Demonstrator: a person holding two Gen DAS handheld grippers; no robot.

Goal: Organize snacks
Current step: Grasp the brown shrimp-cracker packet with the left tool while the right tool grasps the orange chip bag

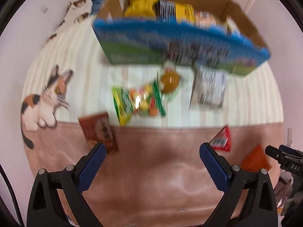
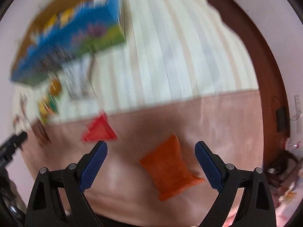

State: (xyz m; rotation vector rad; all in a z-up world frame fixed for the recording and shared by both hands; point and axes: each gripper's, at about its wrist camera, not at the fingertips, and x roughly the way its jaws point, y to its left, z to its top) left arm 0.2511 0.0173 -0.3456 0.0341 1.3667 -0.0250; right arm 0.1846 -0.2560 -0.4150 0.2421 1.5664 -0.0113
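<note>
Both views are blurred. My left gripper [image 1: 152, 148] hangs open over the pink part of a bedcover, nothing between its fingers. A brown snack packet [image 1: 98, 130] lies just beyond its left finger and a red packet [image 1: 221, 139] beyond its right finger. Farther off lie a green candy bag [image 1: 138, 102], a round brown jelly cup [image 1: 169, 80] and a silver packet [image 1: 208, 89]. A blue-green cardboard box [image 1: 170, 45] holds yellow snack bags [image 1: 141, 6]. My right gripper [image 2: 151, 148] is open above an orange packet [image 2: 168, 168], which lies between the fingers without touching them. The red packet [image 2: 100, 131] sits ahead of its left finger.
The bedcover is cream-striped [image 2: 180, 47] at the far side and pink [image 1: 155, 170] near me, with a cat print [image 1: 43, 102] at the left. A dark wooden bed frame [image 2: 265, 56] runs along the right. The other gripper [image 1: 284, 158] shows at the right edge of the left wrist view.
</note>
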